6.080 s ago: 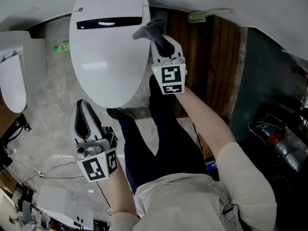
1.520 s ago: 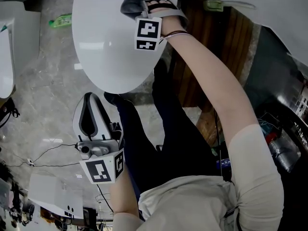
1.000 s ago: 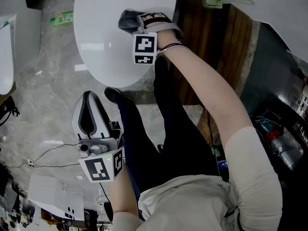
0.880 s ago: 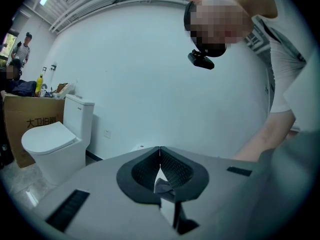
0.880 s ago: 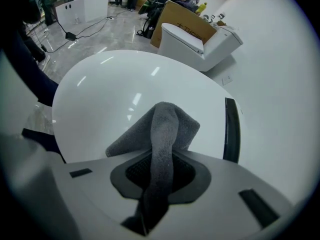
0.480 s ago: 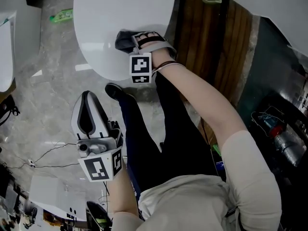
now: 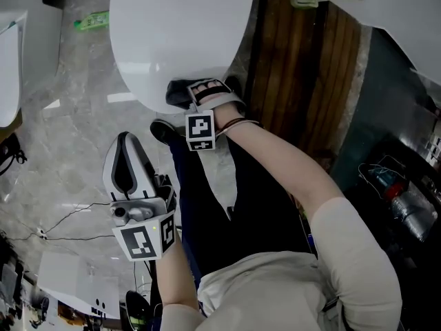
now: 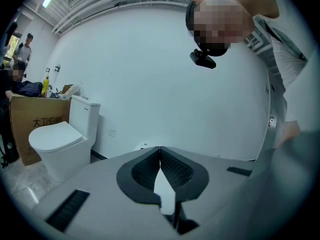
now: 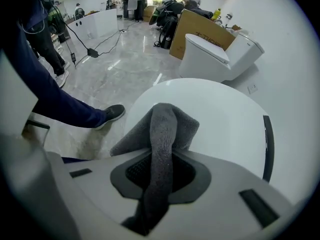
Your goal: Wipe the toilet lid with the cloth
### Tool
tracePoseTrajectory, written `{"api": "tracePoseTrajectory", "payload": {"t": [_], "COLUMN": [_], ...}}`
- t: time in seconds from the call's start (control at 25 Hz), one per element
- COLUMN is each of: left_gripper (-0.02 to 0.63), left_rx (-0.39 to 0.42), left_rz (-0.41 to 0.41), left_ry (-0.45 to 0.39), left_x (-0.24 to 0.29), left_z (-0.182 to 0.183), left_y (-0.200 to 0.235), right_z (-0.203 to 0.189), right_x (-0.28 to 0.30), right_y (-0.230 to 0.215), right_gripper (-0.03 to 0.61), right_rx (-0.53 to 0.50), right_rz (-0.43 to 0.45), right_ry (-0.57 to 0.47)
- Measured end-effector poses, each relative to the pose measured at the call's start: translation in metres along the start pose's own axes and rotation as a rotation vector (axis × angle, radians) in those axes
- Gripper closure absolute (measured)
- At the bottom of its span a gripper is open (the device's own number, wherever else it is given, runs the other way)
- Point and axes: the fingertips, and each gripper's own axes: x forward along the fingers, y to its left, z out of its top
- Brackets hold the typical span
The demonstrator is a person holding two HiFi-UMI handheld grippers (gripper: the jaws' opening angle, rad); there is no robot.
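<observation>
Glossy white toilet lid [image 7: 179, 40], grey cloth [image 7: 180, 92], marble floor [image 7: 62, 150]

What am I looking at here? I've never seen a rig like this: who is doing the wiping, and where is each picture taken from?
There is no robot arm here. A person holds a two-jaw gripper in each hand. The head view comes from a camera on the person's head, looking steeply down. The other two views come from cameras riding on the grippers, each looking along its own jaws.

The right gripper is shut on a grey cloth, which sits at the front edge of the white toilet lid. The left gripper is shut with nothing in it, held off to the side over the floor. The marker cubes are parts of the grippers. A second toilet stands nearby. The mosaic patch only hides a face.
</observation>
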Motion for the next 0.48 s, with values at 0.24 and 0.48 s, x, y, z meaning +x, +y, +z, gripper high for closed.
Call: {"api": "tracePoseTrajectory", "payload": {"t": [0.24,0.48], "left_gripper": [0.598,0.598], "left_rx": [-0.006,-0.009], "left_rz": [0.000,0.007], "left_ry": [-0.002,0.003], "left_x": [0.0020,0.0031], "left_z": [-0.0008,-0.0009], "left_y": [-0.0008,0.0008], "right_z": [0.0026,0.0029], "right_x": [0.0001,-0.0024], "right_y": [0.0070,0.0076], "right_gripper": [0.508,0.508], "right_rx": [-0.007,0.030], "right_rz": [0.036,0.098], "right_ry": [0.001,0.009]}}
